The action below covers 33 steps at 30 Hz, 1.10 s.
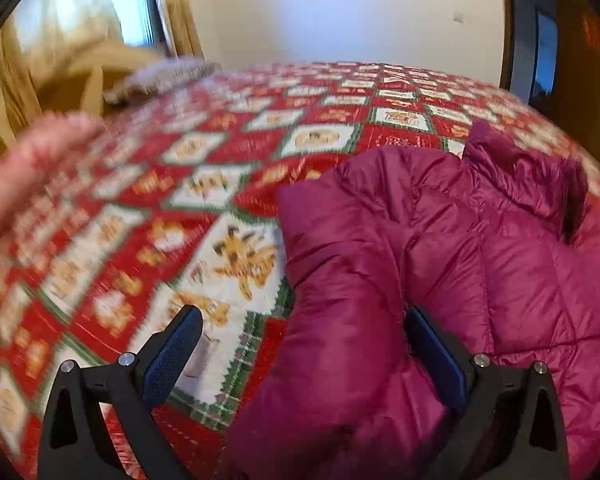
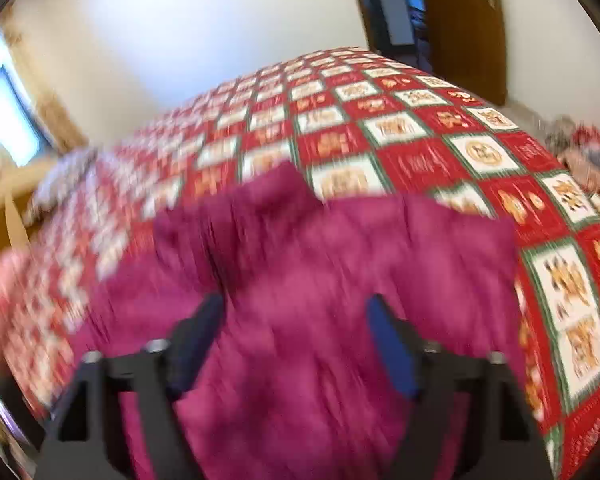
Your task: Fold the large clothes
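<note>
A magenta quilted puffer jacket [image 1: 480,248] lies on a bed covered by a red, white and green patterned quilt [image 1: 228,168]. In the left wrist view a sleeve or folded edge [image 1: 340,320] of the jacket runs between the wide-apart fingers of my left gripper [image 1: 304,344], which is open. In the right wrist view the jacket [image 2: 320,264] fills the middle, blurred by motion. My right gripper [image 2: 296,332] is open just above the jacket, fingers spread over it.
A grey-white pillow [image 1: 160,78] lies at the bed's far left by yellow curtains [image 1: 60,60]. A blurred hand [image 1: 28,160] shows at the left. A white wall [image 1: 340,8] and a dark doorway [image 2: 400,4] stand behind the bed. Clutter [image 2: 584,156] sits right of it.
</note>
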Each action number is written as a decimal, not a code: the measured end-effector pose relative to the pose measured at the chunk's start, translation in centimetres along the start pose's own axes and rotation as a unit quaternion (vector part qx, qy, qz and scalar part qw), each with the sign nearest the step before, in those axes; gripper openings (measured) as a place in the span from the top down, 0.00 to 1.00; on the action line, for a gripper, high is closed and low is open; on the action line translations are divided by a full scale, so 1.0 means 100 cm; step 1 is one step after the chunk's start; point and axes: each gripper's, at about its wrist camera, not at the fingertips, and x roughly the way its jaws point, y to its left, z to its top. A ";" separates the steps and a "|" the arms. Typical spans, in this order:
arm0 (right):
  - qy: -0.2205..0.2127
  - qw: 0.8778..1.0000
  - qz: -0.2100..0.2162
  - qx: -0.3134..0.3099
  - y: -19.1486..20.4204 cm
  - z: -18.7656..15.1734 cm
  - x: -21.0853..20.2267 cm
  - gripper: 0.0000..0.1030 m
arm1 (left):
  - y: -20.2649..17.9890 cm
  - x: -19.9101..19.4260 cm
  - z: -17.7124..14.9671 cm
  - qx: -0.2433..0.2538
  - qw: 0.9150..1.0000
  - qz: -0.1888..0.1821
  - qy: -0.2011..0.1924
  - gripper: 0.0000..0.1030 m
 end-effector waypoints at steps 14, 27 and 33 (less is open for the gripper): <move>0.115 0.991 -0.061 0.005 0.040 0.060 0.108 0.31 | -0.011 0.003 0.002 0.029 0.999 0.033 -0.003 0.01; 0.103 0.982 -0.136 -0.080 -0.012 -0.009 0.064 0.93 | -0.010 -0.003 0.009 0.037 0.999 -0.004 -0.007 0.01; -0.003 0.979 -0.145 -0.143 -0.005 -0.039 0.054 0.91 | -0.022 -0.058 0.057 0.046 0.992 -0.095 -0.063 0.01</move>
